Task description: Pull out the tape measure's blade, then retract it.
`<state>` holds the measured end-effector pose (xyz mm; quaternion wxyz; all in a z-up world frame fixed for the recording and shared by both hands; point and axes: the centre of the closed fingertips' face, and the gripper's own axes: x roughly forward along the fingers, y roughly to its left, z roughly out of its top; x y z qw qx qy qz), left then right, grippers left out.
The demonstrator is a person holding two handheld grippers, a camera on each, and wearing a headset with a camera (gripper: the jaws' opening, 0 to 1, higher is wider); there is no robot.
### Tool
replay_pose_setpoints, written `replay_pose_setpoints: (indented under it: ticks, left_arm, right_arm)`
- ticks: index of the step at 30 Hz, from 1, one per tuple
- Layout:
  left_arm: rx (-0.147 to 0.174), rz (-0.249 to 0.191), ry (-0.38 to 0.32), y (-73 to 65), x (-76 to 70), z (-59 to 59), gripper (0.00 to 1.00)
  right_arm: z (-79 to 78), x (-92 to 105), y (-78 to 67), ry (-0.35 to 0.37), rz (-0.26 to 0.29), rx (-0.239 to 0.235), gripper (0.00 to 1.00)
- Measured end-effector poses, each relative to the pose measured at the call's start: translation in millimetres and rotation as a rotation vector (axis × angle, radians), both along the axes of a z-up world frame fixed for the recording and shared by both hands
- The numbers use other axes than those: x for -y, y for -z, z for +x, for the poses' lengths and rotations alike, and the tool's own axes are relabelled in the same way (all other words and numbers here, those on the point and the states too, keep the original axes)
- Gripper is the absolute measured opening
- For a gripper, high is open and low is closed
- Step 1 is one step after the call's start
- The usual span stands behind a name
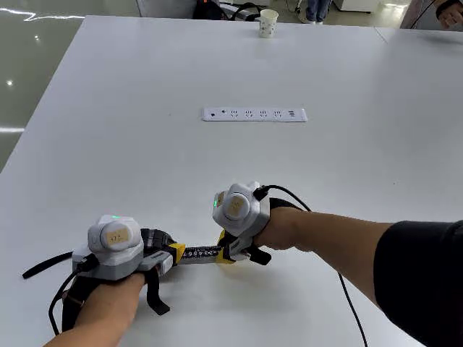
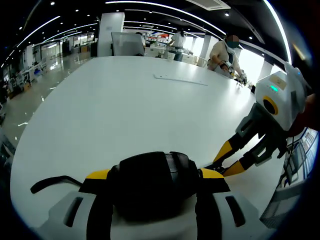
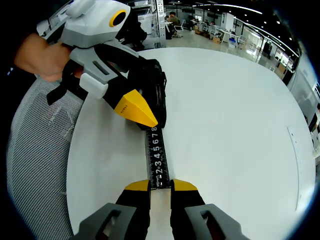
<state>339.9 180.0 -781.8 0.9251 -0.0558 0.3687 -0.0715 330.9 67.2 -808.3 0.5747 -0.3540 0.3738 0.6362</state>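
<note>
The black tape measure case rests on the white table near its front edge, with my left gripper shut on it. From the case a short length of black blade with white numbers runs right to my right gripper, which is shut on the blade's end. In the left gripper view the case sits between the yellow-tipped jaws of the left gripper, and the right gripper comes in from the right. In the right gripper view the blade leads from the right gripper up to the case.
A white power strip lies mid-table and a paper cup stands at the far edge. A black strap trails left of the left gripper, and a black cable runs under the right forearm. A person stands beyond the table.
</note>
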Motion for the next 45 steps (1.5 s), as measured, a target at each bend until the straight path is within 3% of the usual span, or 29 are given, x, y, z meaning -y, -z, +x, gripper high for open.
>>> replay_pose_setpoints:
  ticks: [45]
  left_arm:
    - [-0.006,-0.011,-0.001,0.1,-1.1,0.5,0.62]
  right_arm:
    - [-4.3,-24.7,-0.9,0.038,0.032,-0.026,0.11]
